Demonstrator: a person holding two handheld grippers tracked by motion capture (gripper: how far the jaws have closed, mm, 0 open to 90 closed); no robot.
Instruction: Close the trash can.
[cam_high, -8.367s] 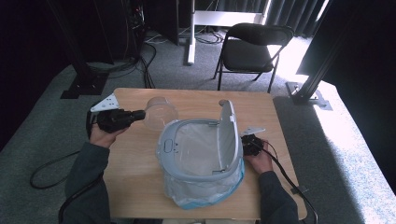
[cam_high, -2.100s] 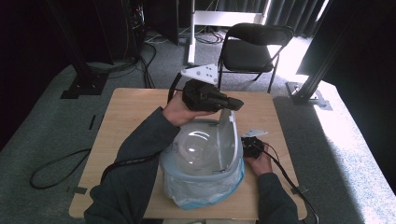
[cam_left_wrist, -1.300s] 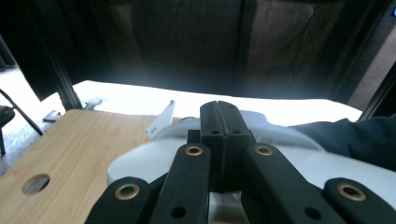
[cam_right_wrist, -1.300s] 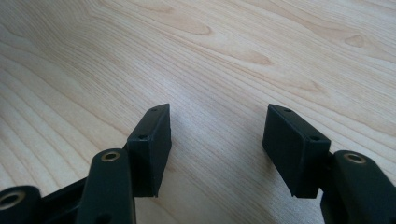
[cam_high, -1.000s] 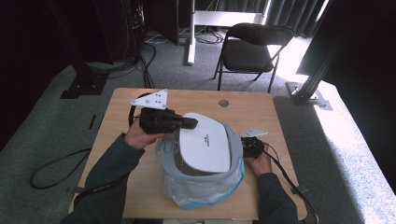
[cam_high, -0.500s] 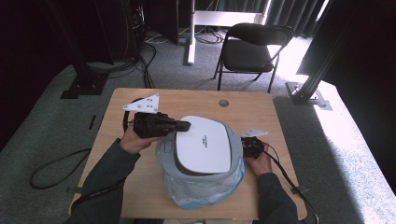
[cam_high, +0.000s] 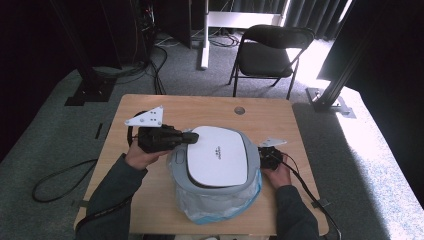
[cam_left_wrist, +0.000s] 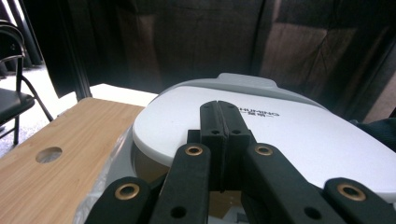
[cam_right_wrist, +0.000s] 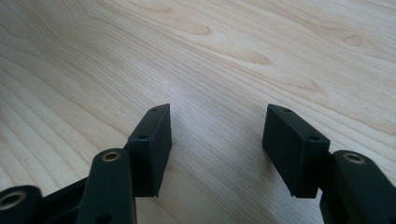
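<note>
A grey bin (cam_high: 220, 192) lined with a clear blue-tinted bag stands at the front middle of the wooden table (cam_high: 150, 110). Its white lid (cam_high: 217, 155) (cam_left_wrist: 289, 135) lies closed and flat on top. My left gripper (cam_high: 194, 139) (cam_left_wrist: 219, 106) is shut with nothing between its pads, its tips at the lid's left edge and level with it. My right gripper (cam_high: 267, 155) (cam_right_wrist: 215, 135) sits just right of the bin, pointing down at bare tabletop, jaws open and empty.
A round cable hole (cam_high: 239, 110) sits near the table's far edge. A black folding chair (cam_high: 270, 55) stands beyond the table. Cables trail off both front corners. The table's left and far parts are bare wood.
The lid, upright earlier, has come down flat onto the bin. My left gripper has drawn back leftward and lower, from the lid's top to its left edge. The right gripper has not moved.
</note>
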